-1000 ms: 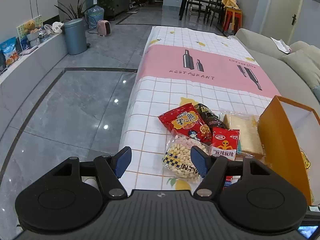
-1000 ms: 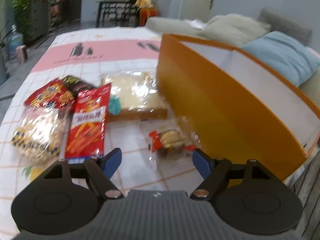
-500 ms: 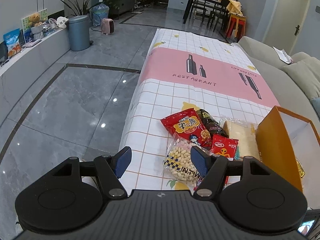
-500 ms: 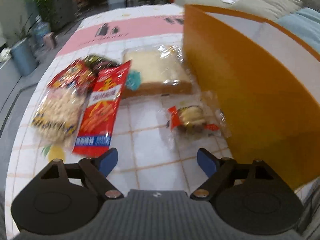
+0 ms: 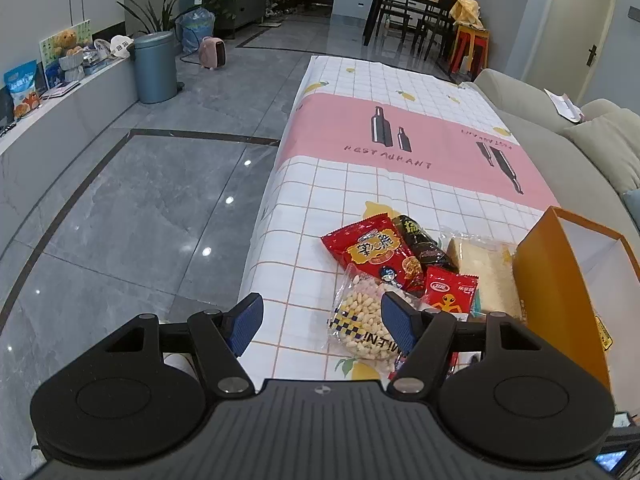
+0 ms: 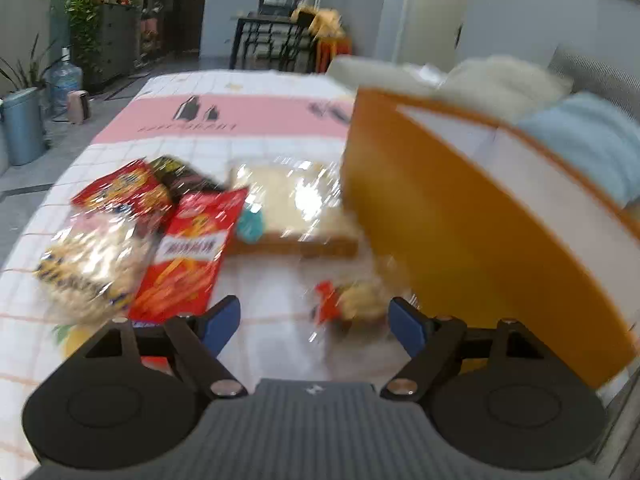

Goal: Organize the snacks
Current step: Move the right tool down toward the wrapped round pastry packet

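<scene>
From my left wrist, my left gripper (image 5: pixel 322 322) hangs released, its 2 ribbed blue pads wide apart over the table edge with nothing between them. On the glossy checked tablecloth (image 5: pixel 400 152) lies a cluster of crinkly packets: a clear bag of pale puffs (image 5: pixel 362 326) partly behind my right pad, a red foil packet (image 5: pixel 376 254), a dark wrapper (image 5: pixel 420 242) mostly covered by it, and a slim red packet (image 5: pixel 450 292) cut off below by my finger. Wrapped bread (image 5: pixel 486 276) touches the stiff orange box (image 5: pixel 560 292), white inside.

From my right wrist, everything is smeared. My right gripper (image 6: pixel 314 322) has just been closing a little yet stands released; a small clear-wrapped snack (image 6: pixel 352 302) lies on the table ahead of the pads, untouched, just beside the box. Its print is unreadable.
</scene>
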